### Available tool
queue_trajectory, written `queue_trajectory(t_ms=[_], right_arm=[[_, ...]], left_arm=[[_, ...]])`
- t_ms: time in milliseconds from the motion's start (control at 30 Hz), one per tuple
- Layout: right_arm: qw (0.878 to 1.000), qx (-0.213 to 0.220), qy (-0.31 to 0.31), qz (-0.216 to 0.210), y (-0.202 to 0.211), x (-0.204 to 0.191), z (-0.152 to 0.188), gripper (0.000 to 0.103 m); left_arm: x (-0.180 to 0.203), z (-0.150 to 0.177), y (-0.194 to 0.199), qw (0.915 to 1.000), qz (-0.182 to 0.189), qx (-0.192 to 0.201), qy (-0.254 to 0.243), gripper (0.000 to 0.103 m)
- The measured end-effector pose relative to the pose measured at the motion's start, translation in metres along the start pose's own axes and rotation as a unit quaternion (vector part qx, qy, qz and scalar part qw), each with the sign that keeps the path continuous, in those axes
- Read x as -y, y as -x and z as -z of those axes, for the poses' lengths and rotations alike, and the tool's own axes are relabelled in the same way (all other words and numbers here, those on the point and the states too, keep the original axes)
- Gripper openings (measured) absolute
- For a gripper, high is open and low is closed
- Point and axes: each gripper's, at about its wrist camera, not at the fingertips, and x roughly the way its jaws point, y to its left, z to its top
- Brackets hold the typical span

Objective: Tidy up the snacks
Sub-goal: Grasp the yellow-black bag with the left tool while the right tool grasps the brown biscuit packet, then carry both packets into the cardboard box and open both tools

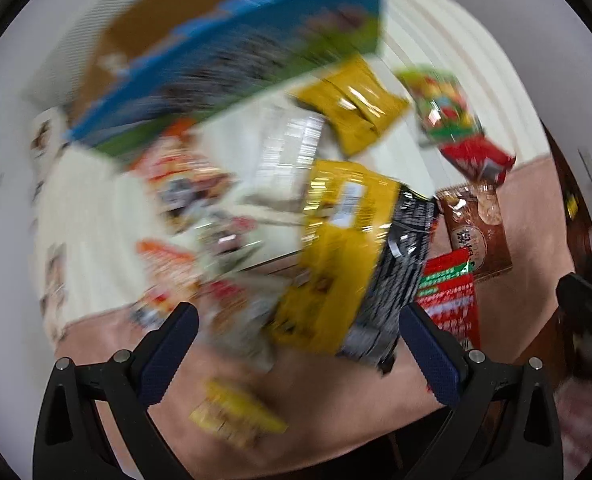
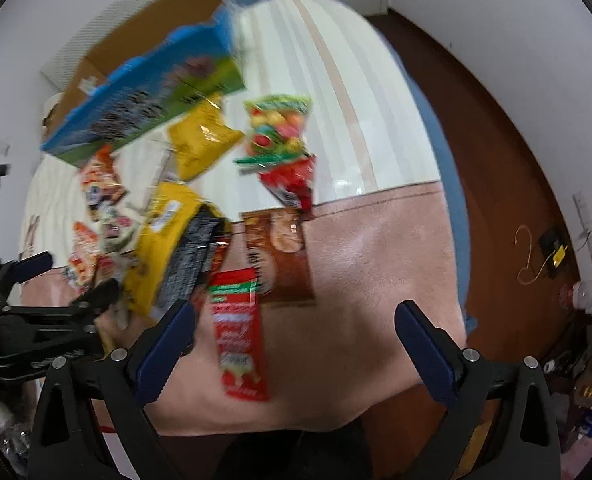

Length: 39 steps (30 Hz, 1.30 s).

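Snacks lay scattered on the bed (image 1: 375, 396) under the wide-open, empty left gripper (image 1: 296, 334), nearest a yellow-and-black bag (image 1: 347, 256), while the right wrist view showed the right gripper (image 2: 294, 330), likewise spread and empty, above a red packet (image 2: 238, 332).

- The right gripper (image 2: 294, 326) hangs over the pink blanket (image 2: 375, 264), jaws spread wide with nothing between them.
- A red packet (image 2: 238, 332) lies just ahead, touching a brown bag (image 2: 284, 256).
- A yellow-and-black bag (image 2: 176, 248) lies left of them.
- The left gripper (image 2: 62, 276) shows at the left edge.
- A blue box (image 2: 144, 92) lies farther back.
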Motion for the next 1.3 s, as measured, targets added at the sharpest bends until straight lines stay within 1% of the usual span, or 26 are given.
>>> queue_trajectory(t_ms=[33,133,200,267,300,333,400,500,533,600,633,667,700,733,800,867,900,933,967,1000,1067,1100,1133,1233,1300], right_arm=[[1.0,-0.007,-0.006,-0.004,-0.011,0.006,-0.002,0.097],[0.999,-0.027,-0.019,-0.017,-0.034,0.018,-0.005,0.096],[0.999,-0.031,-0.019,-0.02,-0.042,0.023,-0.002,0.096],[0.999,-0.037,-0.02,-0.024,-0.049,0.026,-0.001,0.096],[0.999,-0.04,-0.021,-0.028,-0.053,0.027,-0.002,0.094],[0.998,-0.042,-0.022,-0.034,-0.056,0.028,-0.003,0.091],[0.998,-0.046,-0.022,-0.041,-0.061,0.029,-0.005,0.088],[0.997,-0.051,-0.017,-0.049,-0.068,0.024,-0.013,0.08],[0.997,-0.052,-0.015,-0.051,-0.071,0.021,-0.016,0.079],[0.997,-0.057,-0.012,-0.044,-0.082,0.014,-0.021,0.077],[0.997,-0.062,-0.011,-0.039,-0.088,0.01,-0.023,0.077],[0.997,-0.067,-0.009,-0.038,-0.094,0.006,-0.025,0.077],[0.997,-0.071,-0.008,-0.037,-0.1,0.002,-0.026,0.077],[0.997,-0.074,-0.005,-0.033,-0.106,-0.003,-0.027,0.077],[0.997,-0.076,0.01,-0.019,-0.115,-0.014,-0.03,0.077],[0.997,-0.078,0.022,0.0,-0.122,-0.024,-0.031,0.077],[0.997,-0.077,0.027,0.009,-0.124,-0.028,-0.032,0.075],[0.996,-0.076,0.032,0.02,-0.125,-0.032,-0.032,0.067],[0.996,-0.075,0.034,0.03,-0.125,-0.035,-0.031,0.062],[0.996,-0.074,0.036,0.036,-0.124,-0.037,-0.03,0.06],[0.996,-0.072,0.034,0.041,-0.12,-0.039,-0.03,0.06],[0.996,-0.072,0.032,0.044,-0.117,-0.039,-0.029,0.06],[0.996,-0.072,0.027,0.049,-0.115,-0.048,-0.03,0.06],[0.997,-0.064,0.014,0.048,-0.104,-0.06,-0.032,0.06],[0.998,-0.056,0.011,0.041,-0.09,-0.063,-0.033,0.06]], left_arm=[[0.007,-0.007,-0.013,0.9997,0.01,-0.016,-0.013,0.103],[0.024,-0.022,-0.047,0.997,0.031,-0.056,-0.045,0.103],[0.031,-0.026,-0.06,0.9952,0.031,-0.072,-0.059,0.103],[0.037,-0.027,-0.07,0.994,0.023,-0.077,-0.074,0.103],[0.038,-0.027,-0.072,0.994,0.021,-0.076,-0.075,0.098],[0.034,-0.026,-0.073,0.9953,0.015,-0.07,-0.065,0.091],[0.025,-0.026,-0.069,0.9967,0.023,-0.068,-0.036,0.089],[-0.004,-0.02,-0.058,0.9964,0.027,-0.065,0.046,0.086],[-0.018,-0.016,-0.054,0.994,0.026,-0.065,0.084,0.085],[-0.038,-0.008,-0.052,0.989,0.029,-0.067,0.129,0.086],[-0.05,-0.001,-0.052,0.9846,0.022,-0.07,0.158,0.086],[-0.057,0.002,-0.052,0.9823,0.021,-0.072,0.171,0.086],[-0.064,0.006,-0.055,0.9796,0.028,-0.077,0.184,0.086],[-0.069,0.009,-0.059,0.9784,0.038,-0.083,0.185,0.088],[-0.07,0.011,-0.064,0.9808,0.042,-0.089,0.168,0.089],[-0.068,0.012,-0.067,0.9849,0.036,-0.094,0.141,0.089],[-0.066,0.015,-0.069,0.9863,0.034,-0.093,0.132,0.089],[-0.067,0.015,-0.067,0.9864,0.035,-0.089,0.134,0.089],[-0.069,0.017,-0.065,0.9863,0.038,-0.083,0.137,0.088],[-0.069,0.019,-0.063,0.9864,0.041,-0.076,0.14,0.086],[-0.069,0.031,-0.058,0.986,0.046,-0.062,0.148,0.086],[-0.065,0.042,-0.05,0.9859,0.05,-0.054,0.15,0.085],[-0.063,0.045,-0.046,0.9855,0.056,-0.047,0.153,0.085],[-0.075,0.06,-0.024,0.9845,0.076,-0.023,0.156,0.084],[-0.082,0.064,-0.005,0.9846,0.081,-0.007,0.155,0.084]])
